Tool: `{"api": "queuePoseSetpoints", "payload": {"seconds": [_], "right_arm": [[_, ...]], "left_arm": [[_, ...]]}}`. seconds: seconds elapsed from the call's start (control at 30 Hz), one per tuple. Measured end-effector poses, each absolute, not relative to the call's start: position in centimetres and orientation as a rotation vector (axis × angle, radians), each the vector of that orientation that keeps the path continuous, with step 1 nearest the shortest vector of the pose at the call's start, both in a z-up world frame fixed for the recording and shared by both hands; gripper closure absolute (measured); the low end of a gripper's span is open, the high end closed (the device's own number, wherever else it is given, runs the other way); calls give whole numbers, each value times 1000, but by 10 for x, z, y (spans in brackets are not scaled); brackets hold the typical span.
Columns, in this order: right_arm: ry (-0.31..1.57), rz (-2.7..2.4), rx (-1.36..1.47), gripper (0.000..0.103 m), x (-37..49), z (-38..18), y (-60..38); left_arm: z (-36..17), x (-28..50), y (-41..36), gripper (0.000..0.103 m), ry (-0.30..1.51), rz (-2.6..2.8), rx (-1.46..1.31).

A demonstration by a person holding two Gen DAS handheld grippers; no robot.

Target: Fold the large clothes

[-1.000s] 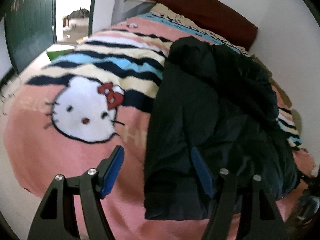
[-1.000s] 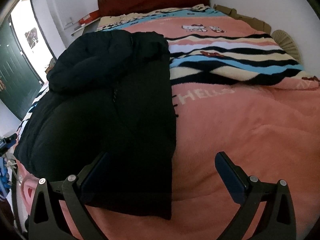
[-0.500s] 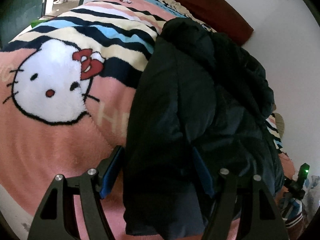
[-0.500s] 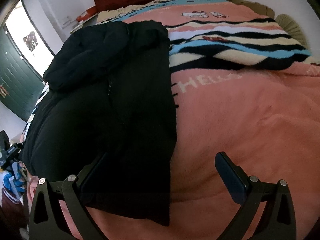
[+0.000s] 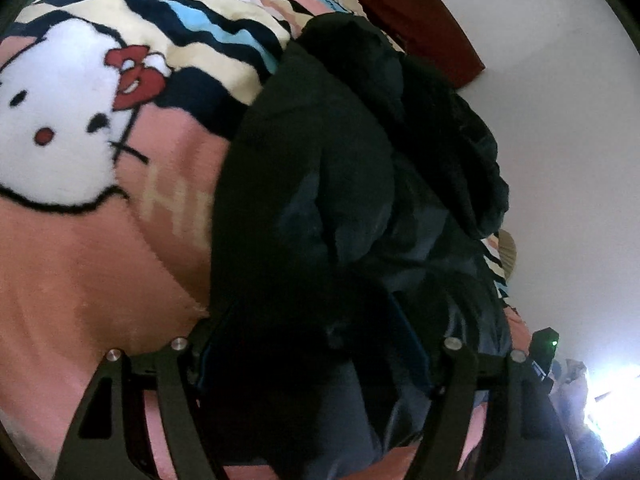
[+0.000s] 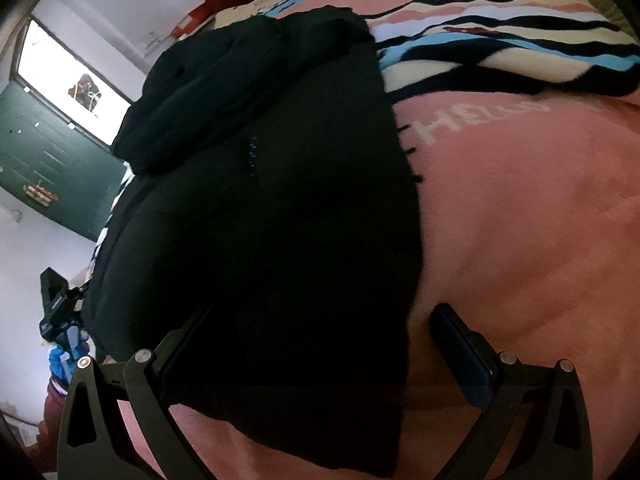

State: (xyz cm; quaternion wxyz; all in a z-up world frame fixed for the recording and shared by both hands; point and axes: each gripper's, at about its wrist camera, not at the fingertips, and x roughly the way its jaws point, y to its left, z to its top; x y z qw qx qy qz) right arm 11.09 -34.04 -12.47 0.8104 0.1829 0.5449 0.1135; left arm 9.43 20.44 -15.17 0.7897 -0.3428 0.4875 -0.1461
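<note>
The large black padded jacket (image 5: 344,184) lay lengthwise on the bed, its quilted shell smooth and faintly glossy, bulging in soft rounded panels. Its thicker upper part (image 6: 224,92), bunched into a rolled mass, lay at the far end toward the dark red headboard (image 5: 404,12). One long edge (image 6: 408,184) ran nearly straight, with short dark stitches or fringe showing beside it.

The bed carried a plush pink fleece blanket (image 5: 80,272) with a fuzzy nap, printed with a white cartoon cat face (image 5: 52,120) wearing a red bow, pale block lettering (image 6: 480,116), and wavy bands of cream, light blue and black. Plain white walls (image 5: 560,120) enclosed the room. A dark green door (image 6: 52,172) stood beside a bright opening (image 6: 68,76). A small black device on a stand (image 6: 54,304) stood beyond the bed edge.

The left claw (image 5: 308,344) stood with its jaws apart, straddling the near hem of the jacket; fabric filled the gap, and whether the blue pads pressed on it could not be confirmed in the dark view. Its jaws had just been opening slightly. The right claw (image 6: 316,344) stood wide apart over the opposite corner of the hem, its left finger (image 6: 180,344) over the cloth and its right finger (image 6: 464,352) on the blanket side, clear of the jacket edge.
</note>
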Motion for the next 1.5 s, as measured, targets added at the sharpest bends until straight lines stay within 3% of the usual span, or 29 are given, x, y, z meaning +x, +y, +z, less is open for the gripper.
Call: {"api": "queuePoseSetpoints", "payload": {"seconds": [0.47,0.53,0.67,0.73,0.93,1.3,1.5], "right_arm": [[1179,404,489,2,110,-132,-335],[1172,408,508,8,111,-131,-333],[1146,423,541,32,113,-126,-333],[1144,423,542,37,114,-128,-332],[1155,442,557,38,110,-137,-336],[1141,455,522,39,111,-135,-332],[1136,450,504,39,107,-136,-337]], "left_arm": [[-162,78,200,31,1048,-402,-819],[-158,77,198,31,1036,-426,-841],[-141,74,187,32,982,-499,-839],[-143,74,184,32,1001,-489,-813],[-162,69,183,32,1039,-443,-834],[-143,68,174,39,1021,-367,-793],[-133,68,167,54,1032,-288,-732]]}}
